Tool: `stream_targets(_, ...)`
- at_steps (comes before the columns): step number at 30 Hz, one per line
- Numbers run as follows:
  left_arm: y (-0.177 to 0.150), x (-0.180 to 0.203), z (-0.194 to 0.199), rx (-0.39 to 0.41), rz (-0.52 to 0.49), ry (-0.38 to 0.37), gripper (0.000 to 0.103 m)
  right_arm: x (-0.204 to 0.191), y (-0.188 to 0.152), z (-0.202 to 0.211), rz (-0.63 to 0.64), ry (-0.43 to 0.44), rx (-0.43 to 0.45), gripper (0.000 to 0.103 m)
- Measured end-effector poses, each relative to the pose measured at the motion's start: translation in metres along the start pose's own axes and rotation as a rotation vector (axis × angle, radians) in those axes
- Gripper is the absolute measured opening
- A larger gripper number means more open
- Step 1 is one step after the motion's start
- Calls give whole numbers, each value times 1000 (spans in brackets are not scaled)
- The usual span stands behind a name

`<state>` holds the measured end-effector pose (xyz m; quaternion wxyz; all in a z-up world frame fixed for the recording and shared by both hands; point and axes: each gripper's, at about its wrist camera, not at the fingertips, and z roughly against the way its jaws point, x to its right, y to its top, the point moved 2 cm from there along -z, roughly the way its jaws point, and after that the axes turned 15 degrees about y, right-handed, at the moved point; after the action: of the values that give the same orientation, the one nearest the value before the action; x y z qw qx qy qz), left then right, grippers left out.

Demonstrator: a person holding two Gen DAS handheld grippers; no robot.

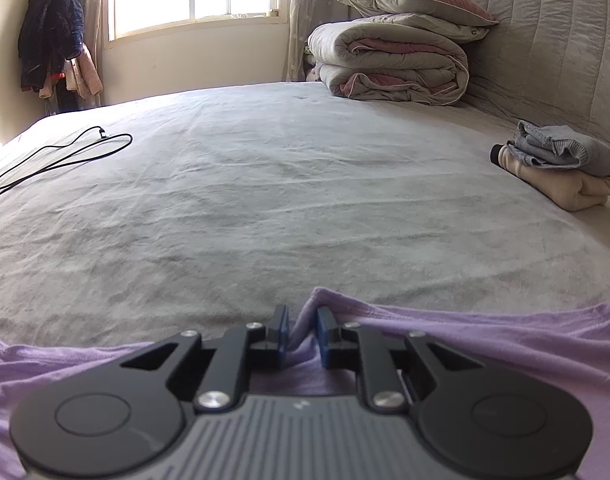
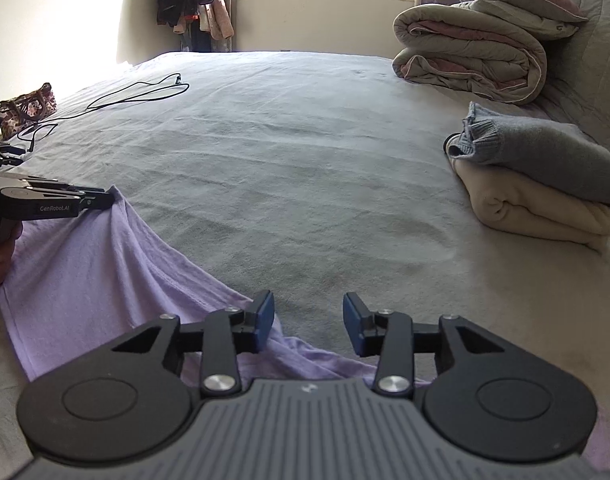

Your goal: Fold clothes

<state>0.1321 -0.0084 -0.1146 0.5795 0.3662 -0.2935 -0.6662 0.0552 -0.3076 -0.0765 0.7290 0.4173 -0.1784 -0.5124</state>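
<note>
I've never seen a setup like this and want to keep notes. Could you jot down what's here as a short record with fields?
place: a bed with a grey cover, by a window
garment being folded: lilac top, spread at the near edge
left hand-held gripper: pads pinching a raised fold of the lilac top
right hand-held gripper: open, nothing between its pads, the top's edge under it
already folded: grey sweater on a cream garment, at the right
also on the bed: rolled duvet, black cable

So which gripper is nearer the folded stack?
Right. The right gripper hangs open over the bed with the stack just off to its right; the left gripper is farther left, at the purple shirt.
</note>
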Motion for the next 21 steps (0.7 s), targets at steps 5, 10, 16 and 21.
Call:
stream_targets(5,0,1,0,1,-1,0,19,32,-6,31,-65,-66,52,43)
stream_targets(10,0,0,-1,-1,2,-3,19,62,-25,57,-115,-141,59,43)
stream_targets(16,0,3,-1,2,-3,0,20,88,-49,81,-133,-217,32,43)
stream_targets(21,-1,3,-2,3,-2,2,20,101,-61,97,-146,-249,31,43)
